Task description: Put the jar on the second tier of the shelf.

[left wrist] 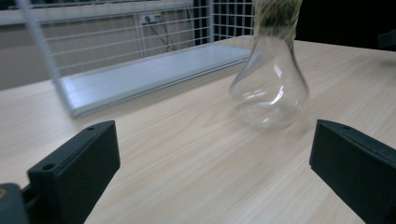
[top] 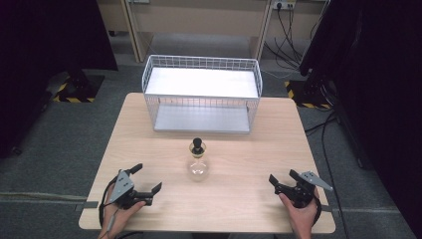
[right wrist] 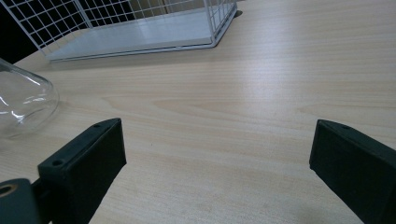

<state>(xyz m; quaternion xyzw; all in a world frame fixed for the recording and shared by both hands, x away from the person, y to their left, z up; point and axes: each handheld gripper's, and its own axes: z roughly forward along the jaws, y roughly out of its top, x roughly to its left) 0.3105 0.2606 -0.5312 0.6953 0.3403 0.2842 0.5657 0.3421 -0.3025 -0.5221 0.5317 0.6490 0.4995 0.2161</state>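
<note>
While the glass bottle (top: 197, 163) stands upright at the centre of the frame on the table (top: 149, 149), just below the wire basket (top: 201, 92), we hold our left gripper (top: 148, 180) at lower left and our right gripper (top: 281, 179) at lower right (both with jaws spread wide, grasping nothing), well apart from the bottle.

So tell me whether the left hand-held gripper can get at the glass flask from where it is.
Probably yes. The left hand-held gripper is open, and bare table lies between it and the glass flask, with nothing in the way.
</note>
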